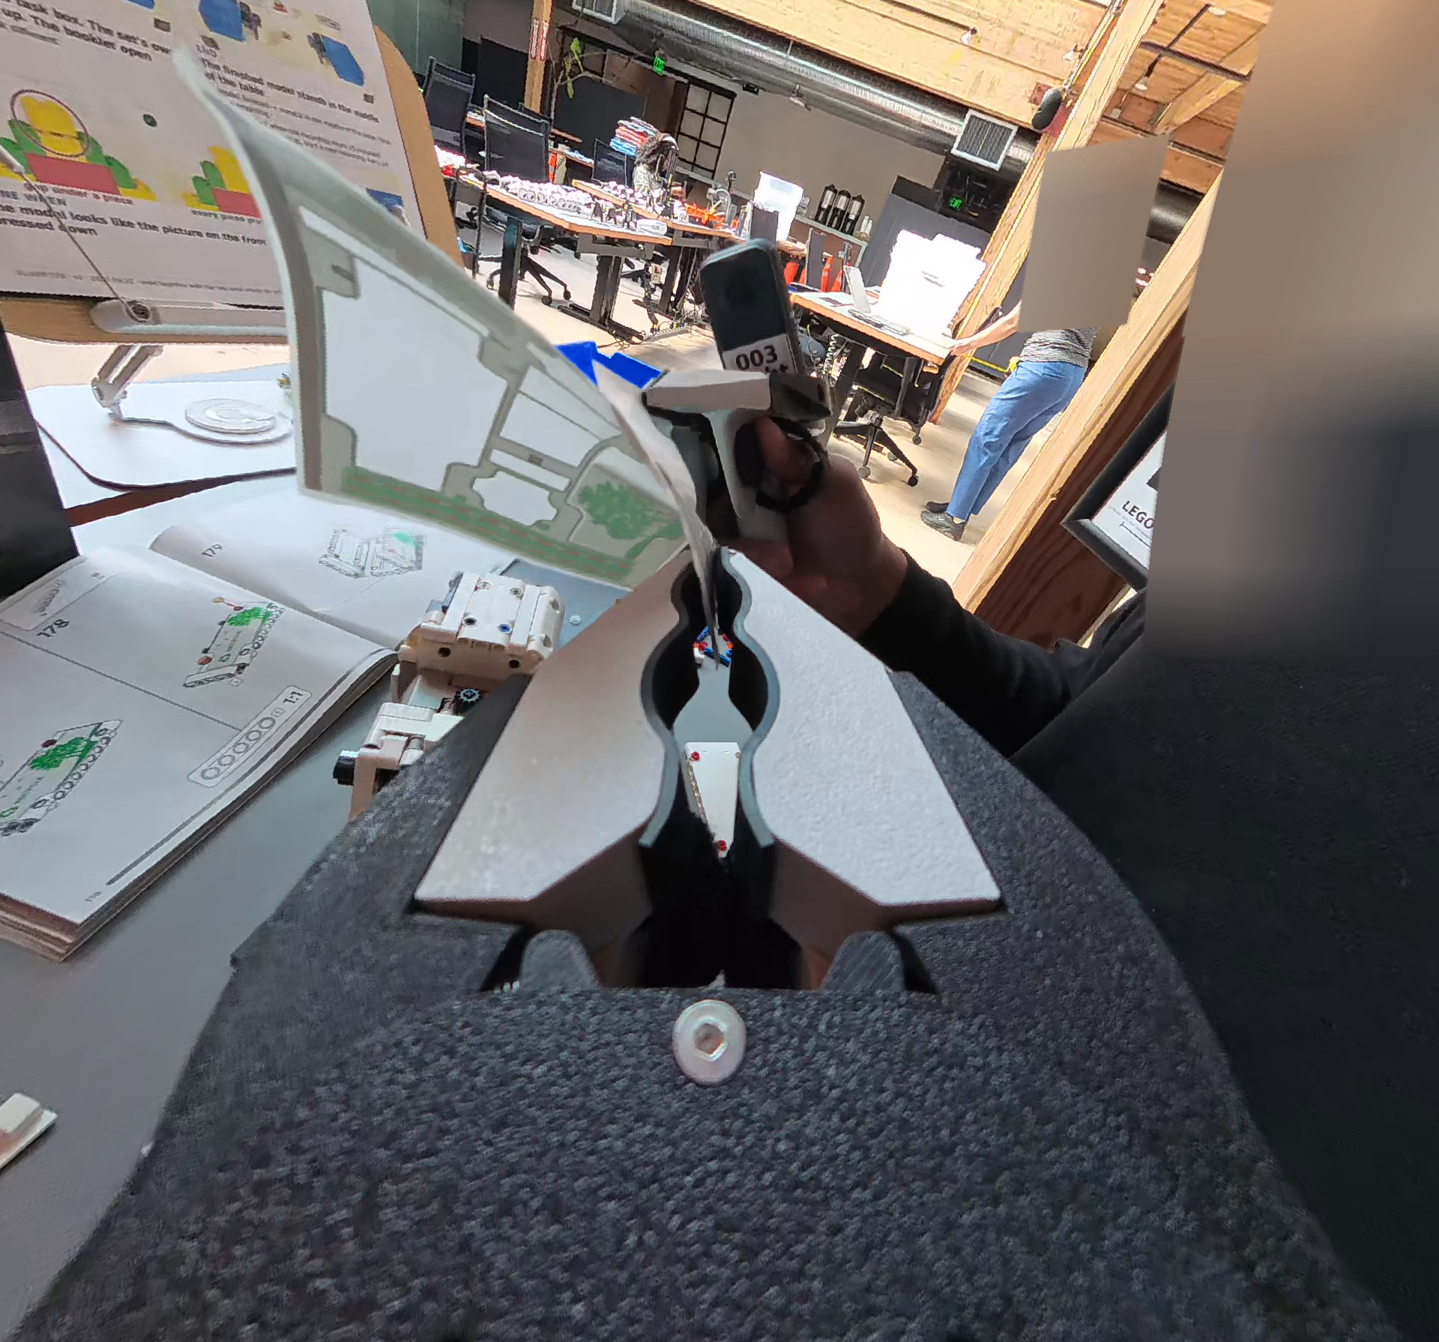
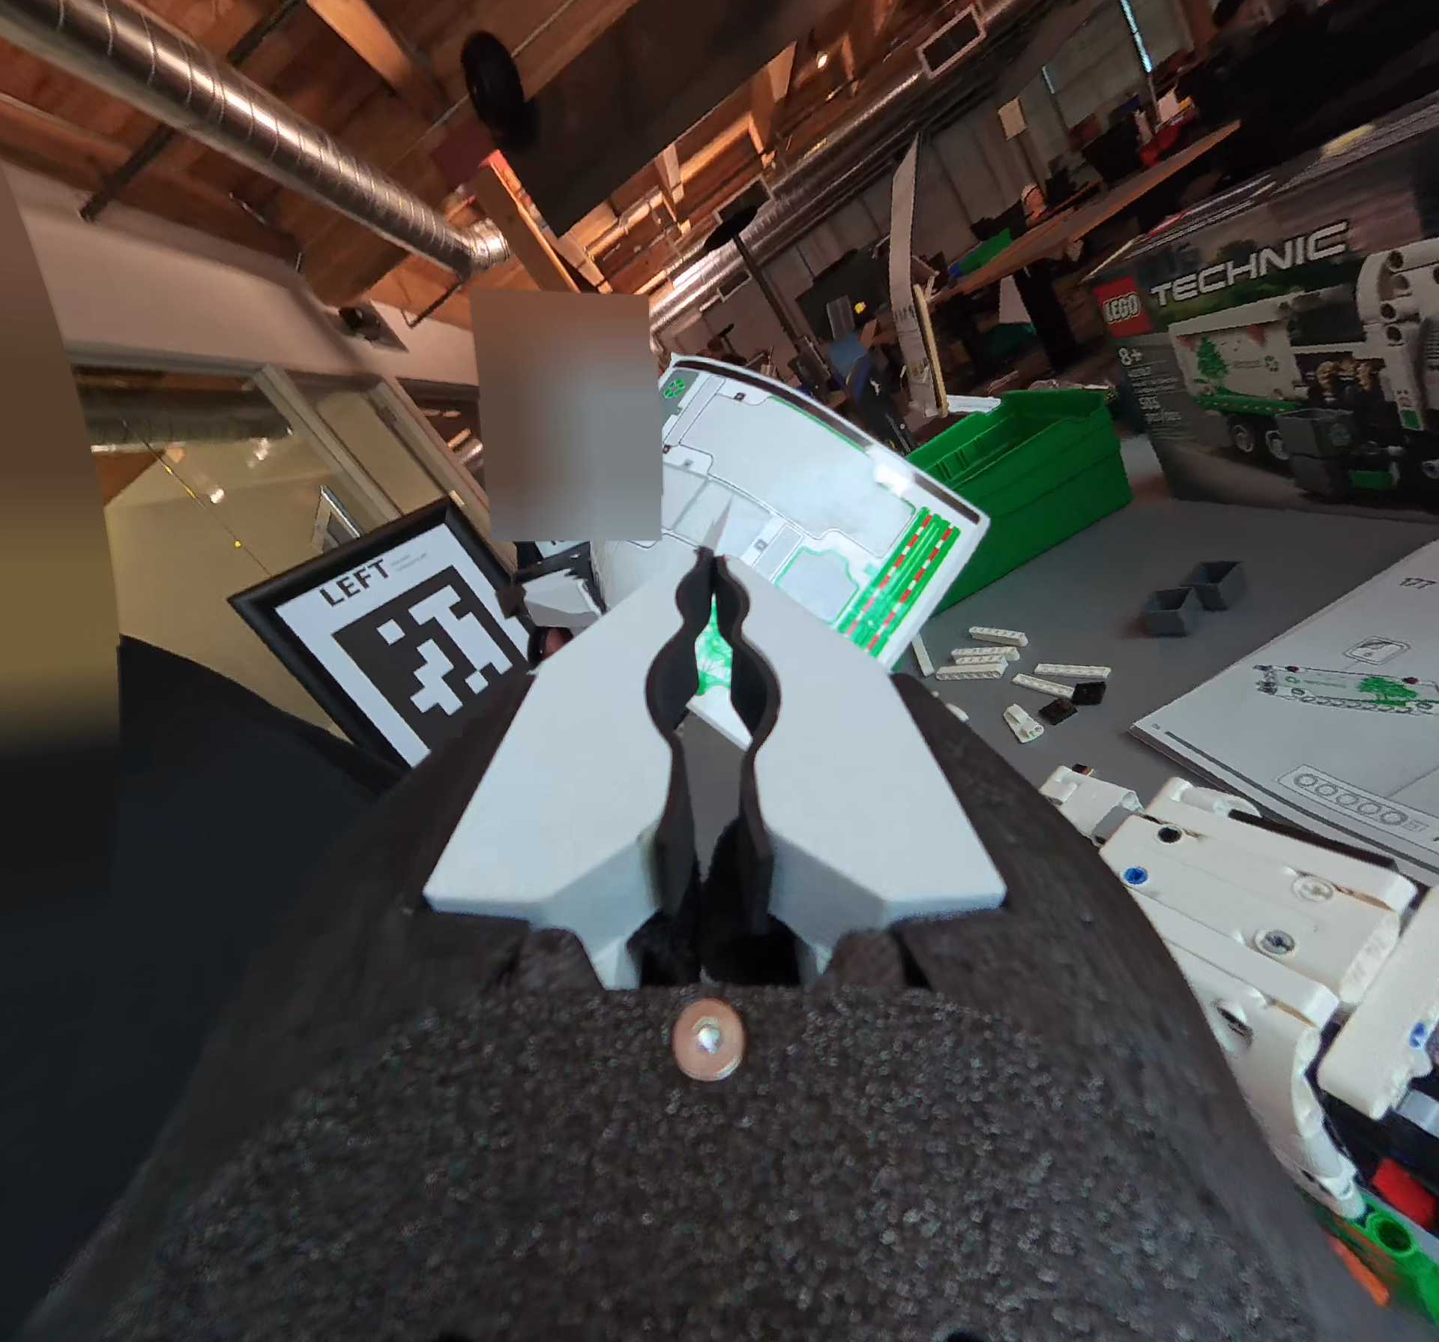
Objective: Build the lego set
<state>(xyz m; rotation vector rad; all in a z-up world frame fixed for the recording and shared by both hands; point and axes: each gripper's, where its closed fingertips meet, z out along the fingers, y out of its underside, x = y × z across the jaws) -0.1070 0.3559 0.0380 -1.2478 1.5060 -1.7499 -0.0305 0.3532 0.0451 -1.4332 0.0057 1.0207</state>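
Note:
A white sticker sheet (image 1: 436, 370) with green and red prints hangs in the air, curved, between my two grippers. My left gripper (image 1: 714, 565) is shut on the sheet's lower right edge, and the thin edge runs down between its pads. My right gripper (image 2: 712, 565) is shut at the sheet (image 2: 802, 479), with a thin pale sliver rising from its closed tips. In the left wrist view the right gripper (image 1: 701, 393), held by a hand, touches the sheet's upper right edge. A white brick-built model (image 1: 483, 627) stands on the table below; it also shows in the right wrist view (image 2: 1246, 915).
An open instruction booklet (image 1: 156, 681) lies at the left, with a printed sheet on a stand (image 1: 156, 97) behind it. In the right wrist view are a green bin (image 2: 1036, 479), the set's box (image 2: 1285, 370), loose white beams (image 2: 1004, 654), small grey trays (image 2: 1191, 596) and a framed marker card (image 2: 405, 635). A person (image 1: 1012, 432) stands farther off. My right fingertips sit around 8 cm from my left ones.

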